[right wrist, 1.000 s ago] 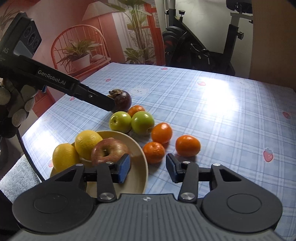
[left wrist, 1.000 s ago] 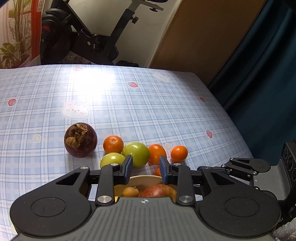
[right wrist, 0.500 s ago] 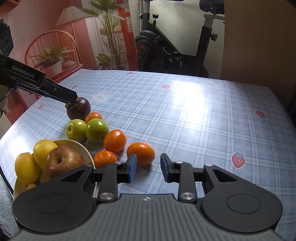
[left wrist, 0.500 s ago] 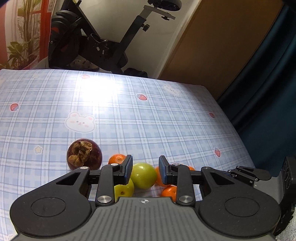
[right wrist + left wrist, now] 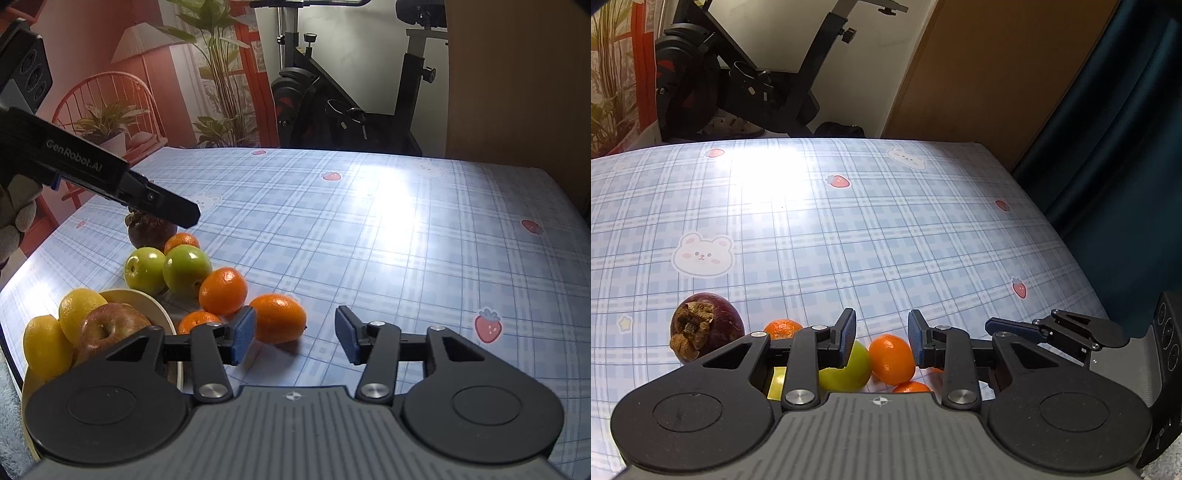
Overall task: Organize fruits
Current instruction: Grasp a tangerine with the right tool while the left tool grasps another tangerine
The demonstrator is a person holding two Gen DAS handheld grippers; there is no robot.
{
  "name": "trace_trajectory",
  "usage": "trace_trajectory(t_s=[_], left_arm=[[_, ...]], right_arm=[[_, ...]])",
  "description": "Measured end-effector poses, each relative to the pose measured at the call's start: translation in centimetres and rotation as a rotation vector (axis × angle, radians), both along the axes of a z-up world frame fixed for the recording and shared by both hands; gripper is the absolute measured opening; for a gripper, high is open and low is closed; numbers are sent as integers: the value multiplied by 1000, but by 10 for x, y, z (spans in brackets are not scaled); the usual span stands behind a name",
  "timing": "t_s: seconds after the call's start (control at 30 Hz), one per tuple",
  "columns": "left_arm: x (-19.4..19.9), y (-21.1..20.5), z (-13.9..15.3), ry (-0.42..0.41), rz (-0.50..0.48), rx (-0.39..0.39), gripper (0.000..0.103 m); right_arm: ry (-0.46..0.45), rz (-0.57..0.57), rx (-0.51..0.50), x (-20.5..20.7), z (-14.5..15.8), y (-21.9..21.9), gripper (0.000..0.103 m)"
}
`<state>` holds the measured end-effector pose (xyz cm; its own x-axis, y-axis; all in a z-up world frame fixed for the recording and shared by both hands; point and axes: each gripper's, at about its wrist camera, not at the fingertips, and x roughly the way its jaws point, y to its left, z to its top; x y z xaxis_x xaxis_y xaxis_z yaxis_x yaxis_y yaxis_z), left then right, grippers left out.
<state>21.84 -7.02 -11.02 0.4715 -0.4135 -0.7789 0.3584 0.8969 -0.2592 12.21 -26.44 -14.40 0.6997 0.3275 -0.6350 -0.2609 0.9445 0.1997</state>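
Loose fruit lies on the checked tablecloth: a dark mangosteen (image 5: 151, 232), two green apples (image 5: 144, 269) (image 5: 186, 271) and several oranges. A beige plate (image 5: 155, 302) at the near left holds two lemons (image 5: 46, 345) and a red apple (image 5: 107, 326). My right gripper (image 5: 295, 332) is low over the cloth and its jaws are opening. The nearest orange (image 5: 279, 317) lies just ahead of its left pad, untouched. My left gripper (image 5: 881, 339) hovers above the apples and oranges (image 5: 892, 358), jaws narrowly apart with nothing between them. The mangosteen (image 5: 705, 326) is to its left.
An exercise bike (image 5: 332, 92) stands beyond the table's far edge. A dark curtain (image 5: 1126, 147) hangs past the right edge. A gloved hand (image 5: 14, 214) holds the left gripper at the far left. The cloth (image 5: 406, 240) stretches out to the right of the fruit.
The left gripper moved forward over the fruit, so the plate dropped out of its view. The right gripper slid right toward the end orange; its jaws narrowed, then widened.
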Motion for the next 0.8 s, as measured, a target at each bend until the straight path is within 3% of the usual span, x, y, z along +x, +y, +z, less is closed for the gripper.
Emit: trace_trajectory(t_s=[0.27,0.37,0.43,0.8], left_arm=[[5,-15,-12,40,-34,21,32],[8,-22,-17,63,-53,30,32],[9,-25,-19,73,-56,40,32],[15,-51,-31,110,-84,173,33]], right_arm=[[37,33,-1,14,-13,14,54],[34,47,-23,11,-18,18,45],[20,43,-18,5,-20,16,45],[-15,-43,-13,-20,-21,-7,44]])
